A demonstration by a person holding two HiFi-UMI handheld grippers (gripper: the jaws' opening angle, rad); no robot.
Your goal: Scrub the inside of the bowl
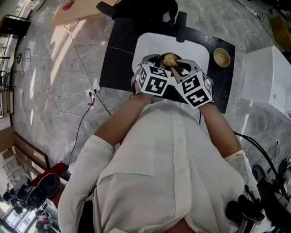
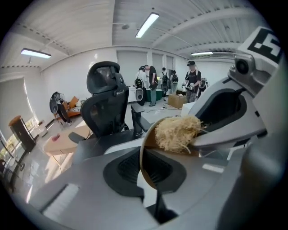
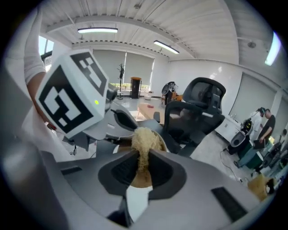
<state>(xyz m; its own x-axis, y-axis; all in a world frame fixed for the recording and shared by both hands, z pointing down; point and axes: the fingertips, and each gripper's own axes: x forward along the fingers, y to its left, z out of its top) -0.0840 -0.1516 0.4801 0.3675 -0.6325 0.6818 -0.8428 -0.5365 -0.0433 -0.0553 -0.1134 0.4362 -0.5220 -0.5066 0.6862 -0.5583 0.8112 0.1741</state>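
Observation:
Over the white basin (image 1: 146, 44) I hold a brown wooden bowl (image 1: 162, 58) tipped on its side. My left gripper (image 1: 155, 63) is shut on the bowl's rim; in the left gripper view the bowl (image 2: 147, 155) stands edge-on between the jaws of that gripper (image 2: 146, 170). My right gripper (image 1: 178, 66) is shut on a pale fibrous scrubber (image 1: 170, 59), which sits inside the bowl. In the right gripper view the scrubber (image 3: 145, 140) is pinched in that gripper (image 3: 141, 165), with the bowl (image 3: 140, 180) behind it. The scrubber (image 2: 177, 132) presses against the bowl's inner wall.
The basin rests on a black table (image 1: 119, 54) with a second small bowl (image 1: 222, 57) at its right end. A black office chair (image 1: 145, 8) stands beyond, a white cabinet (image 1: 268, 77) to the right, and cables with a power strip (image 1: 93, 91) lie on the floor.

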